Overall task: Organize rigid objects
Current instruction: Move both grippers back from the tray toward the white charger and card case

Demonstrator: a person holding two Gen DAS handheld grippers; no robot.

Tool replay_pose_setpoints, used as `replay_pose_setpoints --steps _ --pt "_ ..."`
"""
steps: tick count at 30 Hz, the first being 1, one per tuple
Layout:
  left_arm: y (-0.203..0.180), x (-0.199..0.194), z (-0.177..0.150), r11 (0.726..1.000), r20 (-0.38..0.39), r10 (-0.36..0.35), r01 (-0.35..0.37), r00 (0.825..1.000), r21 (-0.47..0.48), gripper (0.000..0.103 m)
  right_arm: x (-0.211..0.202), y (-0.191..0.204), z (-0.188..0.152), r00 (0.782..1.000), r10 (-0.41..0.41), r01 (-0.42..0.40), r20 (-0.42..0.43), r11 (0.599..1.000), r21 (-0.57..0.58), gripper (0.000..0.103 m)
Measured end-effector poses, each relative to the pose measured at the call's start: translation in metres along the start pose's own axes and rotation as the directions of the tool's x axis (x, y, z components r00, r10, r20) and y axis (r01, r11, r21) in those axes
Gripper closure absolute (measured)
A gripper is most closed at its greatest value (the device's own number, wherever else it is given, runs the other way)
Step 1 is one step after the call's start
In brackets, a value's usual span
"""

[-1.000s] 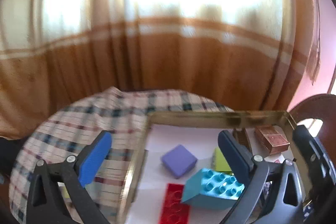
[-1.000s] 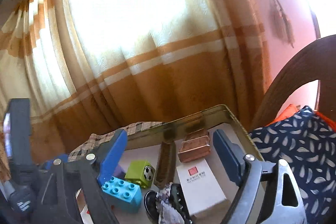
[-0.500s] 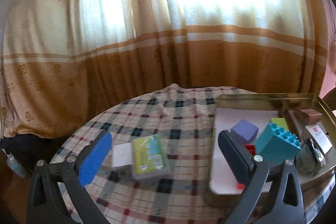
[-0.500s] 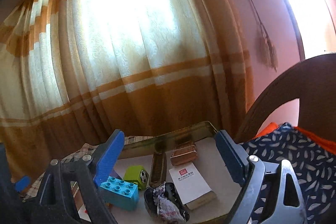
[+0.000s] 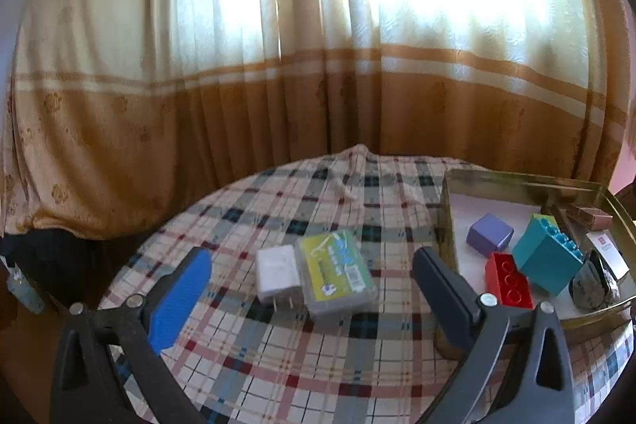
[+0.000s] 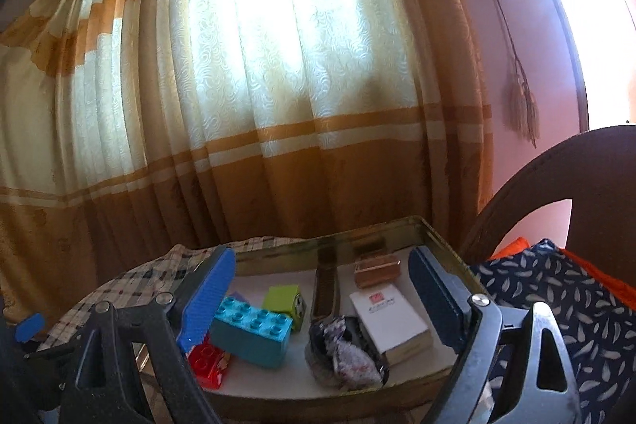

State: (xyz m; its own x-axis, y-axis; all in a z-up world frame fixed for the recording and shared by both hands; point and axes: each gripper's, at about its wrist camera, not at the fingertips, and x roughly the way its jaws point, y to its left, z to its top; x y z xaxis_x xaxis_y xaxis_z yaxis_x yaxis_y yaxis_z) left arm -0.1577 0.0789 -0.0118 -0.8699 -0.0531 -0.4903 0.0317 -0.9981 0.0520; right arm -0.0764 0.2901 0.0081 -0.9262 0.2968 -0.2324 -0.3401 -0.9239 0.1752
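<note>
A: Looking through the left wrist camera first: the left gripper (image 5: 314, 289) has its jaws wide apart with nothing between the pads. Ahead of it, a white plug adapter (image 5: 277, 272) and a clear case with a green label (image 5: 336, 272) lie touching each other on the checked tablecloth (image 5: 278, 356), outside the metal tray (image 5: 447, 209).

B: What could go wrong there?

A: I'd judge the two are so tight together that closing on one could nudge or drag the other, and the case's smooth lid might slip between the pads. The cloth is rumpled near the far edge, so a snag could shift it.

B: And the right wrist view?

A: The right gripper (image 6: 322, 289) is spread open too, empty, its jaws having just widened. It hangs over the tray, which holds a teal brick (image 6: 251, 329), a red brick (image 6: 208, 359), a green cube (image 6: 283, 299), a white box (image 6: 388, 318) and a crumpled bundle (image 6: 344, 352).

B: Risk?

A: Crowding, I think: a new piece dropped in could land on the bricks and tip.

B: The room?

A: A round table, a sunlit cream-and-orange curtain (image 6: 278, 86), a pink wall, a wooden chair back (image 6: 556, 165) at right.
</note>
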Motion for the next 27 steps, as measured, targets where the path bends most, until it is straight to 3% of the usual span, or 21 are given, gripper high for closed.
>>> replay_pose_setpoints --steps 7,15,24,27 --pt "0.005 0.0 -0.002 1.0 -0.013 0.011 -0.011 1.0 -0.015 0.0 -0.003 0.007 -0.003 1.0 -0.004 0.003 -0.013 0.999 -0.032 0.013" --pt "0.01 -0.006 -0.001 1.0 -0.001 0.004 -0.004 1.0 -0.016 0.0 -0.009 0.008 -0.01 0.997 0.03 -0.028 -0.07 0.999 0.033 0.012" --pt "0.014 -0.013 -0.002 1.0 0.02 -0.002 0.003 1.0 -0.017 0.0 -0.016 0.018 -0.017 0.995 0.047 -0.044 -0.086 0.999 0.029 0.012" --pt "0.016 -0.015 -0.003 1.0 0.027 -0.006 0.007 1.0 -0.022 0.0 -0.025 0.025 -0.017 0.998 0.044 -0.044 -0.054 0.999 0.004 0.012"
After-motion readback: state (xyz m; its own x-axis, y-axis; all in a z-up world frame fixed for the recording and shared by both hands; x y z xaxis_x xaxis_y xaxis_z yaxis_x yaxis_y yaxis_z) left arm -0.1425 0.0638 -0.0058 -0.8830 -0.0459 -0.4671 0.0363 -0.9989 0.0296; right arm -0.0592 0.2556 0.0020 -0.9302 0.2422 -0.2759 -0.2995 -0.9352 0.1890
